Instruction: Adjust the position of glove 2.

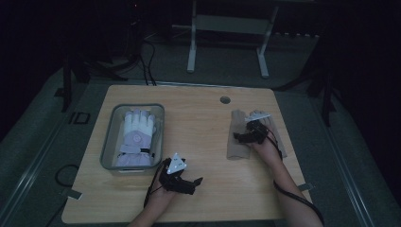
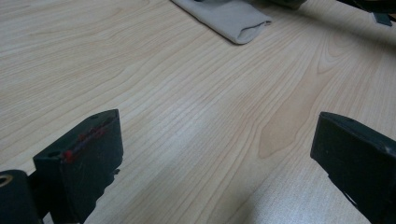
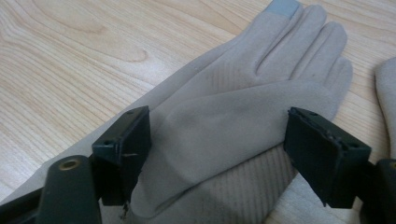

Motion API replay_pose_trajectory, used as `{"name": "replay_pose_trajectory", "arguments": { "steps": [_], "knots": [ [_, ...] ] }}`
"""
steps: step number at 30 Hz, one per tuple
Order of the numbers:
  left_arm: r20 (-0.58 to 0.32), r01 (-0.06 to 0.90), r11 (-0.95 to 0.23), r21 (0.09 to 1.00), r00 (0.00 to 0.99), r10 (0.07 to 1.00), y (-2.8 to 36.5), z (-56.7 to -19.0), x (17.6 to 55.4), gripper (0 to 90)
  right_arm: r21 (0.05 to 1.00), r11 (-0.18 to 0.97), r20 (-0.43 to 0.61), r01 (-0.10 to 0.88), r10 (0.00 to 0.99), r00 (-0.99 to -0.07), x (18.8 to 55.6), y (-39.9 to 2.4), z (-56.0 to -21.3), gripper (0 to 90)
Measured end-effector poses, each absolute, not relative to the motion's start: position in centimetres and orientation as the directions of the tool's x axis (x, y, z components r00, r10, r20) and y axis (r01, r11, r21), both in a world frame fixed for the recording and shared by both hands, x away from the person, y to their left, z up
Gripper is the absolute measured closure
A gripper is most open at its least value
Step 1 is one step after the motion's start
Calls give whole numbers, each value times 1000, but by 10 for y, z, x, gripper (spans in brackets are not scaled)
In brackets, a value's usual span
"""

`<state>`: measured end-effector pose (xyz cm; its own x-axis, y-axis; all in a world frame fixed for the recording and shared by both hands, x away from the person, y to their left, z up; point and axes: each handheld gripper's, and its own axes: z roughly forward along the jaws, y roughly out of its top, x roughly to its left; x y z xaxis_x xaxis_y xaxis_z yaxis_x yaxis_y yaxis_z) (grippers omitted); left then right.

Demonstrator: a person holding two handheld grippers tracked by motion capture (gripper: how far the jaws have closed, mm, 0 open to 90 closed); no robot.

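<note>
A beige knit glove point(image 1: 238, 142) lies flat on the right half of the wooden table point(image 1: 203, 118), its fingers pointing away from me. My right gripper point(image 1: 246, 136) rests low over it. In the right gripper view its jaws stand wide on either side of the glove's point(image 3: 243, 126) folded thumb part, and the right gripper point(image 3: 217, 126) looks open. My left gripper point(image 1: 191, 182) sits near the front edge, open above bare wood point(image 2: 215, 135), with the beige glove's cuff point(image 2: 229, 16) far ahead of it.
A clear plastic bin point(image 1: 108, 137) on the left holds a white and lilac glove point(image 1: 137, 135). A second beige glove's edge point(image 3: 387, 93) lies just right of the first. A round cable hole point(image 1: 225, 100) sits near the table's far edge.
</note>
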<state>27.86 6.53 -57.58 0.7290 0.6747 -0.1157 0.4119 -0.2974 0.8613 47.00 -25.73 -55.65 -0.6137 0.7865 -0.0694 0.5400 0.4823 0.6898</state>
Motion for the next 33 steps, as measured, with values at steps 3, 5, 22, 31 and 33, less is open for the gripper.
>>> {"name": "replay_pose_trajectory", "arguments": {
  "steps": [3,5,22,31,33],
  "knots": [
    [-116,409,-295,864,731,673,65,-576,278,26,690,474,-61,547,791,-609,470,-257,-557,219],
    [-114,408,-296,863,731,673,65,-576,278,26,689,470,-56,552,793,-606,470,-257,-557,227],
    [-104,407,-301,862,725,681,64,-576,276,26,670,450,-5,590,798,-603,456,-243,-547,749],
    [-108,410,-295,863,721,685,66,-576,277,27,740,393,47,546,780,-624,439,-228,-513,757],
    [-103,405,-298,864,723,683,66,-575,277,26,757,373,61,537,777,-626,434,-223,-500,757]
  ]
}}
